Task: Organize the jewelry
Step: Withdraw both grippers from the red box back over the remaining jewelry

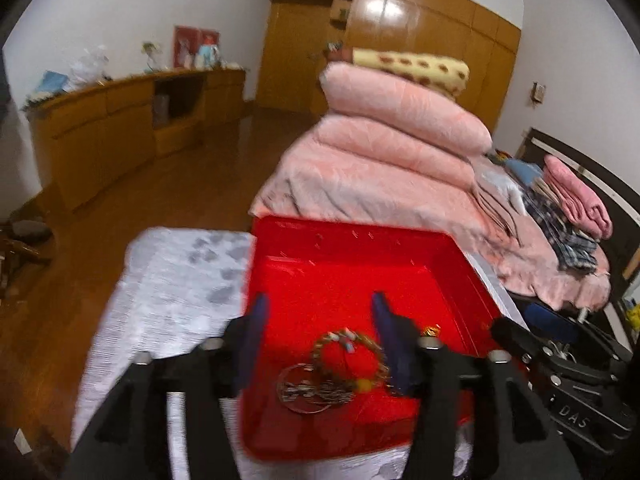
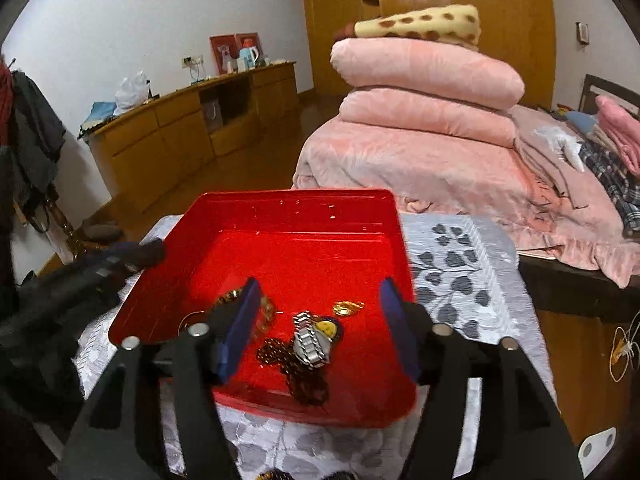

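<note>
On the worktop, a glossy red plastic tray [image 2: 304,216] with a smooth rectangular floor and rounded rim holds the jewelry at its near end: a silver metal watch [image 2: 311,340] with a linked band, a dark beaded chain [image 2: 298,376] coiled beside and under it, a small oval gold pendant [image 2: 349,307], and a round yellow-faced piece [image 2: 328,326] touching the watch. From the left wrist view the same tray [image 1: 360,248] shows a beaded bracelet [image 1: 352,356] of pale and gold beads lying over thin silver wire hoops [image 1: 304,390]. The right gripper [image 2: 320,328] hangs over the near end of the tray, its blue padded fingers [image 2: 242,332] spread wide on either side of the watch and touching nothing. The left gripper [image 1: 320,340] is likewise spread wide above the bracelet, holding nothing. Its black body also shows at the left edge of the right wrist view. White letters "DAS" [image 1: 574,416] can be read on the right gripper's black body. A grey-white woven cloth [image 2: 460,264] with a dark leaf print covers the worktop. Beyond it, folded pink quilts [image 2: 424,92] are stacked on a bed.
</note>
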`<state>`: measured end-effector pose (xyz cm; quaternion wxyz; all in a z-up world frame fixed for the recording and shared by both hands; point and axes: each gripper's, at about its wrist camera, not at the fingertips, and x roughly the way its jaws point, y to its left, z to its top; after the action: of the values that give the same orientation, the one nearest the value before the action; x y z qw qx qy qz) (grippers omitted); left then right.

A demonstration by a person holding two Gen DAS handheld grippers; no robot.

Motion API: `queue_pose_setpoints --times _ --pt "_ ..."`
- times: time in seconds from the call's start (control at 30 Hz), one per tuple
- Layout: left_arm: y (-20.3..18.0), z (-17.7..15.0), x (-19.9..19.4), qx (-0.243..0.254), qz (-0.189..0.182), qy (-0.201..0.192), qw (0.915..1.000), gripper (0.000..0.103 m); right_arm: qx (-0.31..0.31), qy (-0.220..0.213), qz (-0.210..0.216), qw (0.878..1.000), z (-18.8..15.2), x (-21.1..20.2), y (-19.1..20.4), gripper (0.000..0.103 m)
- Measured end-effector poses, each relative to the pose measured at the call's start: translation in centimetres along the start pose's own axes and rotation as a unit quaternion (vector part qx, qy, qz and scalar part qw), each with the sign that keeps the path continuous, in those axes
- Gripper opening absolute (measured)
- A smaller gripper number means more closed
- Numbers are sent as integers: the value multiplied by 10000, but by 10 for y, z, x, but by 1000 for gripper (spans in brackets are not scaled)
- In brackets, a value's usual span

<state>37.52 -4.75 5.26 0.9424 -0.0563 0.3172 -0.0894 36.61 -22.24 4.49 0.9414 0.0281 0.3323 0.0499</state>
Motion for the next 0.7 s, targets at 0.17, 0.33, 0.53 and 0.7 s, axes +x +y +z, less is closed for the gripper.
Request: queue_pose_setpoints --times 0.17,0.33,0.53,0.7 --pt "7 -9 -36 51 165 -224 9996 82 52 -66 -1 10000 -14 -21 -7 75" --pt "9 -35 -58 287 380 -150 9988 92 49 -86 -145 9998 -40 -44 -7 89" --pt "13 -65 -74 359 422 -67 9984 94 222 62 -109 9997 -69 -60 -14 90" --pt "13 -82 -82 367 361 15 9987 94 68 240 -9 9997 -94 -62 -11 90"
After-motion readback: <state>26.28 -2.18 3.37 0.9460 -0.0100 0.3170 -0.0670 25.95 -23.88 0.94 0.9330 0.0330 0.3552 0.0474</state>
